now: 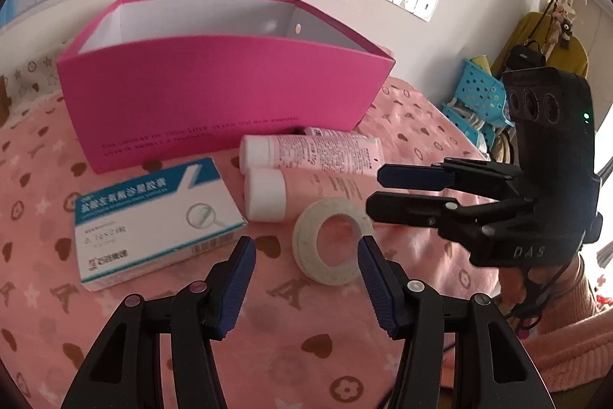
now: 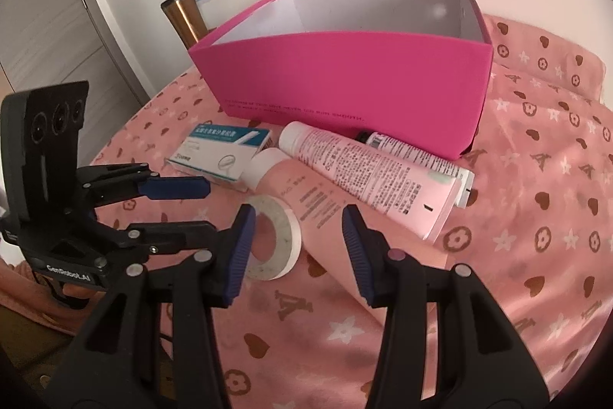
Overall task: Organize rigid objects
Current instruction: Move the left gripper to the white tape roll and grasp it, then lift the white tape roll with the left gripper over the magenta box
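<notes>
Reaching stage, nothing gripped — left gripper (image 1: 304, 284) and right gripper (image 2: 297, 255) both parted, empty. Tape roll (image 1: 331, 242) lies just ahead of the left; next, likely straddle and pinch it for the pink box (image 1: 214, 102).

Matt card, glossy plastic, soft cloth

You see a matt pink cardboard box (image 1: 214, 94), glossy plastic tubes (image 2: 367, 175), a papery tape roll (image 1: 331, 244), and fleecy printed cloth (image 2: 536, 217).

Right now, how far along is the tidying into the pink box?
Nothing looks done: what shows of the pink cardboard box interior is bare. Nothing is in hand; the left gripper and right gripper are both open. Left to do: white tape roll, blue-and-white medicine carton, two pink tubes and a small white tube.
</notes>
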Available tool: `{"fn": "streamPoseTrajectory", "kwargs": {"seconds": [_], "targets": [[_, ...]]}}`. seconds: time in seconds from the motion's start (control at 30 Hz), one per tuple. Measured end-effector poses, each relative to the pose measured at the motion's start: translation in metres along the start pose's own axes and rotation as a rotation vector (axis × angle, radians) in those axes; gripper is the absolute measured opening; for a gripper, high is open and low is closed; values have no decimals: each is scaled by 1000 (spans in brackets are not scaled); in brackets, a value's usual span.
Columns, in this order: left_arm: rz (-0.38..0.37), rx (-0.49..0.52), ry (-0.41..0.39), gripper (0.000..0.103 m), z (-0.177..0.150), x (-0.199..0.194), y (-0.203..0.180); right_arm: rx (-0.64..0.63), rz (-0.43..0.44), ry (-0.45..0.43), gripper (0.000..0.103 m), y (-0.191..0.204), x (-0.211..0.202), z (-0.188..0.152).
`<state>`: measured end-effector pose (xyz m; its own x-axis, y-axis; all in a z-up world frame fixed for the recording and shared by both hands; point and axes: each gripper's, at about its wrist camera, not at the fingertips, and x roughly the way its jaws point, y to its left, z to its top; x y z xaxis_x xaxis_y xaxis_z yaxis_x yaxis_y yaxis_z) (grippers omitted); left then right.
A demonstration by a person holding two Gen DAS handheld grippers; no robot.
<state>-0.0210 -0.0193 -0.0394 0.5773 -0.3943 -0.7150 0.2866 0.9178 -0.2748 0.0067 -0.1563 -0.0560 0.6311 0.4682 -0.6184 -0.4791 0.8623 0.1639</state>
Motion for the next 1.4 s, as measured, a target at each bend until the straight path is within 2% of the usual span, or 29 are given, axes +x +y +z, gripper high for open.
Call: {"fn": "streamPoseTrajectory", "kwargs": {"seconds": [0.17,0.43,0.57,0.73,0.87,0.93,1.0,1.4], "targets": [[-24,-14,34,44,-5,8,2,-52,-35,13,50,13,6,-2],[-44,-19,59,39,-9,14,1,-96,-71,19,48,21,14,-4],[-68,-31,61,39,-10,19,1,-128,-108,35,45,25,19,-6],[-82,-38,70,39,-10,25,-2,-164,-165,34,34,27,23,-7],[-79,-34,69,39,-9,26,-4,-175,-161,34,30,29,24,-8],[-80,-33,68,39,-9,26,-4,-180,-153,35,22,31,24,-8],[-76,-32,68,39,-9,27,-5,-186,-148,40,18,33,25,-9],[-81,-19,47,39,-4,25,-9,-195,-190,38,17,35,24,-8]]}}
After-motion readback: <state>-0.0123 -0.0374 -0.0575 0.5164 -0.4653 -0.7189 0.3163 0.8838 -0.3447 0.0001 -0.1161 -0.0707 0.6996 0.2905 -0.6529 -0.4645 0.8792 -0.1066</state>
